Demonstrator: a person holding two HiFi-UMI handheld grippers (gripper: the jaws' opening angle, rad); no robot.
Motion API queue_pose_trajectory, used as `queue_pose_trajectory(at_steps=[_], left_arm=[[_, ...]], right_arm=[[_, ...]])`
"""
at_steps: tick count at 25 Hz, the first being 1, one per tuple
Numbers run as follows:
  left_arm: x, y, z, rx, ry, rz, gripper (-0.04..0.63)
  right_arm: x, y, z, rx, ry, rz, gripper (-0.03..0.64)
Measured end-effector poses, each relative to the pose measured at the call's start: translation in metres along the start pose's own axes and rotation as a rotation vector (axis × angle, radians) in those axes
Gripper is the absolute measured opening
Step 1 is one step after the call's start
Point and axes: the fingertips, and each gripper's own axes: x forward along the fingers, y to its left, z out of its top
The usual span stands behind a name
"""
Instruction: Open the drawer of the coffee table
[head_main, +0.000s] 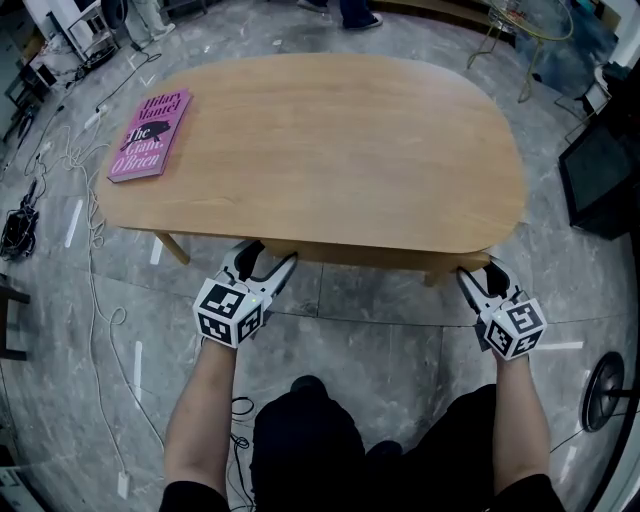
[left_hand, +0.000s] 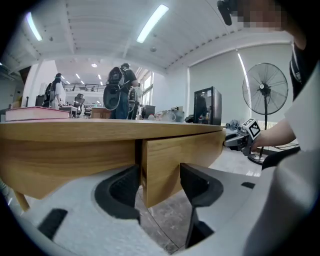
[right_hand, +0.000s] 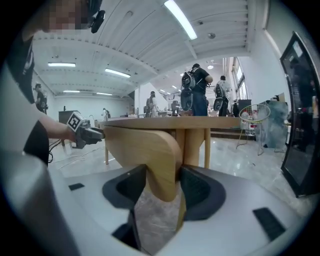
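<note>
While a pink book (head_main: 150, 135) lies at the left end of the wooden counter (head_main: 330, 150), the left gripper (head_main: 270, 253) holds its fingers spread wide around the left end of the drawer (left_hand: 175, 160) without pressing on it. The drawer sits tucked under the counter's near edge. At its rounded right end, the right gripper (head_main: 480, 272) has its fingers closed on the wood.

At bottom centre the left gripper (left_hand: 160, 182) holds its jaws apart, with the left end of the drawer (left_hand: 170, 155) between them and not visibly pressed. The table (left_hand: 65, 131) crosses mid-frame. A book (left_hand: 35, 113) lies at upper left, and a fan (left_hand: 265, 90) stands at right.
</note>
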Motion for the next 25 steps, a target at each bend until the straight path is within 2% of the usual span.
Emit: queue_pose_trajectory(at_steps=[4,6,12,15,18,22,25], left_arm=[[-0.001,-0.007,0.000,-0.029,0.016,-0.040,0.241],[-0.008,-0.011,-0.002,-0.014,0.025,-0.053,0.212],[-0.029,-0.026,-0.010,0.016,0.057,-0.063,0.204],[-0.035,-0.030,-0.013,0.021,0.070,-0.062,0.198],[-0.034,-0.029,-0.012,0.035,0.091,-0.045,0.209],[-0.039,-0.029,-0.004,0.072,0.112,-0.030,0.210],[-0.042,-0.030,0.005,0.163,0.145,-0.029,0.210]], right_arm=[[-0.006,0.001,0.000,0.026,0.001,0.030,0.201],[-0.012,0.005,-0.003,0.020,0.007,0.045,0.196],[-0.032,0.019,-0.013,-0.028,0.061,0.071,0.187],[-0.039,0.021,-0.012,-0.172,0.114,0.040,0.186],[-0.042,0.029,0.013,-0.322,0.107,0.030,0.207],[-0.036,0.054,0.040,-0.526,0.144,0.101,0.210],[-0.032,0.079,0.049,-0.684,0.194,0.168,0.183]])
